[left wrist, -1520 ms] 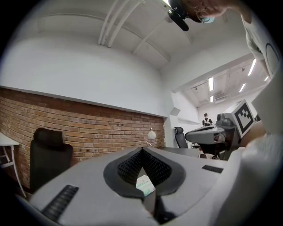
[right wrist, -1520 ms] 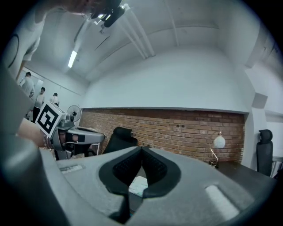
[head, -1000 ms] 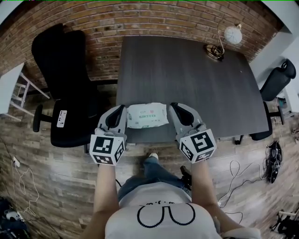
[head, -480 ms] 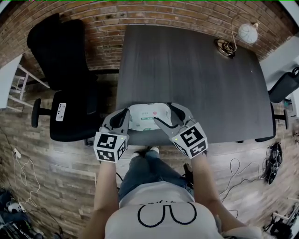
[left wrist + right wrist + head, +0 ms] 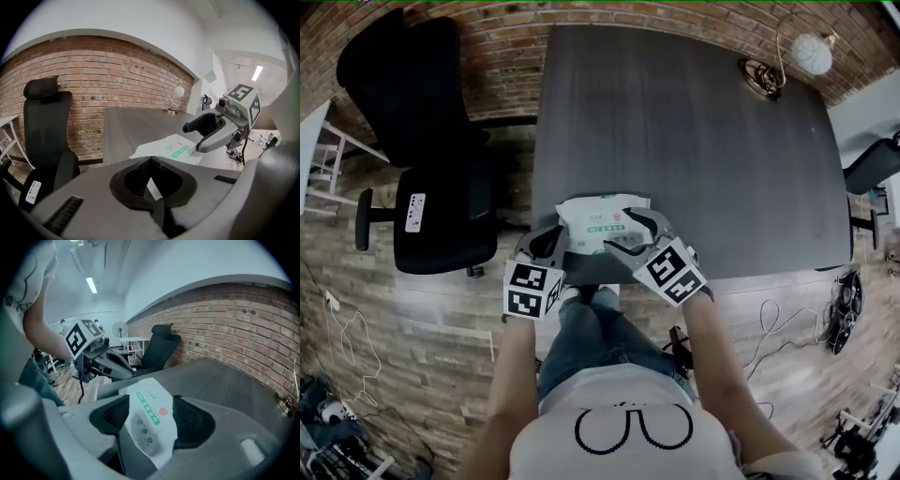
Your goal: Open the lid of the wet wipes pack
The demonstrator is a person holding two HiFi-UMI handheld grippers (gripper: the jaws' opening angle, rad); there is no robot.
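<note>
A white wet wipes pack (image 5: 598, 217) with a green label lies flat by the near edge of the dark table (image 5: 675, 131). Its lid (image 5: 149, 409) lies shut on top. My right gripper (image 5: 630, 234) hangs over the pack's near right part, jaws opening, with the pack (image 5: 152, 437) showing between and below the pads, which do not press on it. At the pack's near left corner my left gripper (image 5: 551, 242) has its jaws together; a white sliver of pack (image 5: 152, 188) shows through their hollow. The left gripper view also shows the pack (image 5: 174, 147) and the right gripper (image 5: 213, 131).
A black office chair (image 5: 422, 187) stands left of the table. A small lamp (image 5: 797, 56) sits at the far right corner. Another chair (image 5: 872, 164) and floor cables (image 5: 769, 342) lie to the right. A brick wall (image 5: 506, 47) runs behind.
Both grippers came down and inward toward the pack. The right jaws went from shut to wide open and moved over the pack's near right part. The left jaws stayed together.
</note>
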